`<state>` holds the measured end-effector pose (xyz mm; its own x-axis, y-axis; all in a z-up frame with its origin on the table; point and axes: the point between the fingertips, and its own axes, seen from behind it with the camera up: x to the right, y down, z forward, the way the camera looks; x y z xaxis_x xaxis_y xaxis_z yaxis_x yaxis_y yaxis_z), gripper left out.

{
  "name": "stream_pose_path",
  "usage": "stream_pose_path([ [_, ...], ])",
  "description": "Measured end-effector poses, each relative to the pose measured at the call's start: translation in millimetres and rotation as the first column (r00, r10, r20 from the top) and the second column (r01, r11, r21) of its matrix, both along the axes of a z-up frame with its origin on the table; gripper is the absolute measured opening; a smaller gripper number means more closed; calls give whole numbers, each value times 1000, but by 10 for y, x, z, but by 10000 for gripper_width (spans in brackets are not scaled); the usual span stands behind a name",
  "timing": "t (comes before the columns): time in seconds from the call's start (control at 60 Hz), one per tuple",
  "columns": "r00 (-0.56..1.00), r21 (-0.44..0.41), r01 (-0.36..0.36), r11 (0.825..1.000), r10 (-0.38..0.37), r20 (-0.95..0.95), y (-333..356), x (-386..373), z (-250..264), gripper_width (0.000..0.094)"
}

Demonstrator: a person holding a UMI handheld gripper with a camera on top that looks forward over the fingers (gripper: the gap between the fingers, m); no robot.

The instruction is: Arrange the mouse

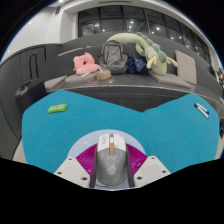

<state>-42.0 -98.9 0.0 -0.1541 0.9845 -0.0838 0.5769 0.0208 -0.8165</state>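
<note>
A grey computer mouse point(110, 160) with an orange scroll wheel sits between my two fingers, its nose pointing forward. Both magenta pads point(92, 158) press against its sides, so my gripper point(111, 163) is shut on it. It is held over a turquoise mat point(70, 135) that covers the table ahead. The rear of the mouse is hidden below the view.
A small green block point(57, 107) lies on the mat at the left. A marker pen point(202, 109) lies at the mat's right edge. Beyond the mat stand a grey backpack point(112, 58), a green plush toy point(140, 45) and a pink object point(85, 64).
</note>
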Motion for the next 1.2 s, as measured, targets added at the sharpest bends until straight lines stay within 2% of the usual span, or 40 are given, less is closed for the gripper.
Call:
stream_pose_path([
  [0.1, 1000, -5, -22, 1000, 22, -7, -118, 37, -161, 560],
  [0.117, 999, -2, -21, 1000, 21, -24, -119, 31, -142, 627],
  [0.133, 999, 3, -15, 1000, 15, -33, -108, 31, -130, 646],
  [0.183, 999, 26, 18, 999, -17, -41, -44, 32, -123, 868],
  [0.217, 999, 42, 33, 999, -31, -34, 31, 21, -68, 829],
  [0.283, 998, 61, 59, 996, -56, -38, 108, 128, 11, 854],
  [0.417, 996, 17, 44, 999, -43, -76, 213, 581, 413, 848],
  [0.567, 990, -16, 66, 998, -67, -120, 540, 1370, 730, 854],
  [0.717, 995, 2, 71, 997, -71, -71, 815, 2077, 612, 852],
  [0.883, 996, 37, 78, 996, -76, -56, 1023, 2520, 485, 854],
  [1.2, 995, 15, 81, 997, -80, -67, 1115, 2805, 516, 853],
])
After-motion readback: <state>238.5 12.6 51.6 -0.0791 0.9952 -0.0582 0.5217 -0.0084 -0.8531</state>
